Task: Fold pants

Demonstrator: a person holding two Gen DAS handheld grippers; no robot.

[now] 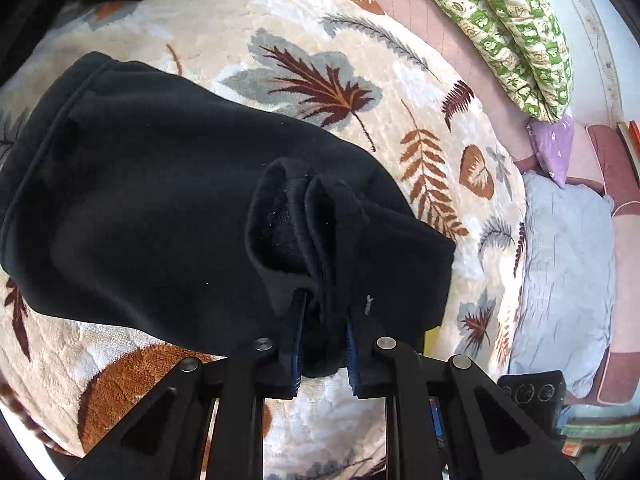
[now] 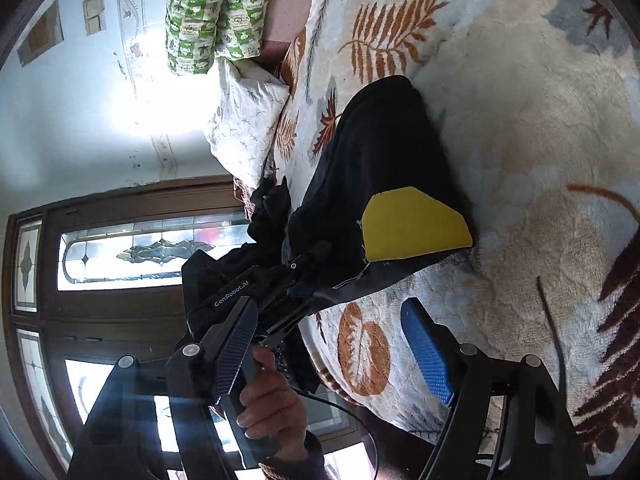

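Pants (image 1: pixel 152 208), black and thick, are pinched at a bunched edge by the left gripper (image 1: pixel 325 344), whose blue-padded jaws stand nearly together with folds of the dark cloth squeezed between them. From that grip the fabric rises in a gathered ridge, then spreads away over the leaf-patterned blanket (image 1: pixel 432 128), ending in a hemmed band at the far left. How many layers sit in the pinch is hard to make out, since the black cloth swallows its own folds. In the right wrist view the right gripper (image 2: pixel 340 348) hangs with its jaws wide apart and nothing between them, only blanket behind. Beyond it a hand (image 2: pixel 276 404) grips the handle of the left gripper, whose jaws are hidden there by the pants. A yellow patch (image 2: pixel 412 224) shows against the pants; what it belongs to I cannot tell. Farther out lie a green patterned quilt (image 1: pixel 516 36) and a pale blue pillow (image 1: pixel 568 264), cut off at the edge.
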